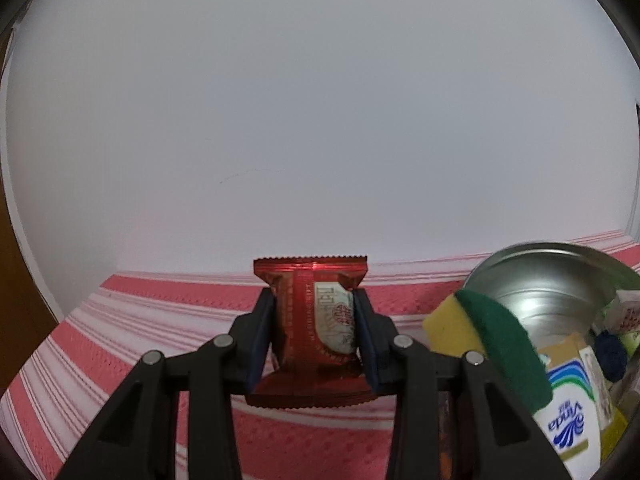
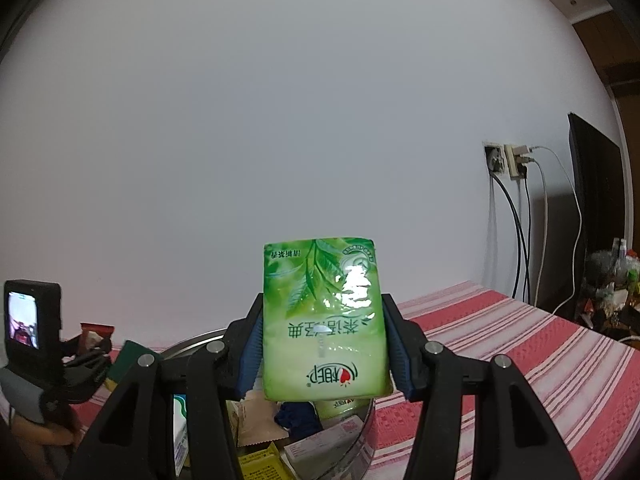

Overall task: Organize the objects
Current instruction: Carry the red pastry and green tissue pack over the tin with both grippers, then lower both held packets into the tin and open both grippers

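Red snack packet (image 1: 316,328) sits clamped between the left gripper (image 1: 316,334) fingers; green tissue pack (image 2: 324,320) is pinched between the right gripper (image 2: 320,344) fingers above the metal bowl (image 2: 360,432). Risk: glossy wrappers may slip from the pads.

Tissue pack (image 1: 568,420) cut off by frame edge; bowl (image 2: 360,440) contents half hidden behind green pack (image 2: 324,324).

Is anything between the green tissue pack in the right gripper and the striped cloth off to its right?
Nothing visible does. The green tissue pack is clamped in the right gripper, above the metal bowl full of items. To its right, the striped cloth lies bare up to the cables by the wall.
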{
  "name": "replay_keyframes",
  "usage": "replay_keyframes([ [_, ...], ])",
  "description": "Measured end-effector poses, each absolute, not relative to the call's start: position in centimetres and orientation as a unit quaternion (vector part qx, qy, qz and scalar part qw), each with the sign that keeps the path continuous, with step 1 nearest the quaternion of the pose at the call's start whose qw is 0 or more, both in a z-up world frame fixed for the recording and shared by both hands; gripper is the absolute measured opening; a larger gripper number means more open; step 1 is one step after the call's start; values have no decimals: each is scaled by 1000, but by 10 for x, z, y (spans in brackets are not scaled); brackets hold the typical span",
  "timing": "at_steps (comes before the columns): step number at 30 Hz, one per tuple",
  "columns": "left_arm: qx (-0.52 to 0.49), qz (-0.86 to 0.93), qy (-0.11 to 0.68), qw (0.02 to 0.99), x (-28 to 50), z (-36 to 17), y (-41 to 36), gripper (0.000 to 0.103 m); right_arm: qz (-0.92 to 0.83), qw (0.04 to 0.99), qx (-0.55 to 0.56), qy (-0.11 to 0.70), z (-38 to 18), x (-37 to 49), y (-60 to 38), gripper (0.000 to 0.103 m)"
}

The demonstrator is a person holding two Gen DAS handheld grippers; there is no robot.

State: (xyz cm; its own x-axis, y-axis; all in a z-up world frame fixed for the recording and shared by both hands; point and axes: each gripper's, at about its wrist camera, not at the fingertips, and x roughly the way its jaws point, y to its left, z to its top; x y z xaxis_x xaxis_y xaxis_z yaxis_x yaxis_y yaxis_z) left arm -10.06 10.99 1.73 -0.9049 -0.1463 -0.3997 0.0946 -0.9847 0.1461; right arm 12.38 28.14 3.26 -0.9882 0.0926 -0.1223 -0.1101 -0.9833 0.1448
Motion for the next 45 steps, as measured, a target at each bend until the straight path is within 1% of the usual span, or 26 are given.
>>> replay_keyframes([
  [4, 192, -975, -98, 56, -111, 25, 127, 38, 993, 54, -60, 88, 34, 121, 288, 56],
  [6, 187, -976, -103, 49, -114, 29, 131, 38, 992, 55, -62, 93, 34, 119, 291, 56],
  [9, 179, -978, -97, 52, -120, 36, 139, 38, 991, 51, -66, 107, 35, 116, 296, 56],
  [12, 175, -981, -80, 34, -123, 45, 138, 38, 989, 50, -71, 117, 36, 110, 302, 56],
  [17, 155, -986, -55, -15, -111, 66, 159, 38, 989, 48, -72, 123, 38, 103, 310, 56],
  [21, 154, -985, -38, -63, -103, 70, 181, 38, 988, 48, -72, 128, 40, 97, 320, 56],
  [29, 191, -976, -20, -99, -115, 42, 207, 38, 988, 25, -82, 127, 44, 79, 332, 56],
  [35, 225, -967, 15, -120, -128, 16, 219, 38, 988, 7, -93, 120, 51, 63, 331, 56],
  [37, 231, -965, 24, -124, -125, 8, 236, 38, 988, -7, -100, 119, 53, 55, 329, 56],
  [40, 245, -961, 36, -125, -124, -2, 234, 38, 988, -19, -114, 107, 57, 43, 323, 56],
  [45, 257, -957, 23, -133, -135, -17, 245, 38, 983, -47, -148, 99, 59, 21, 313, 56],
])
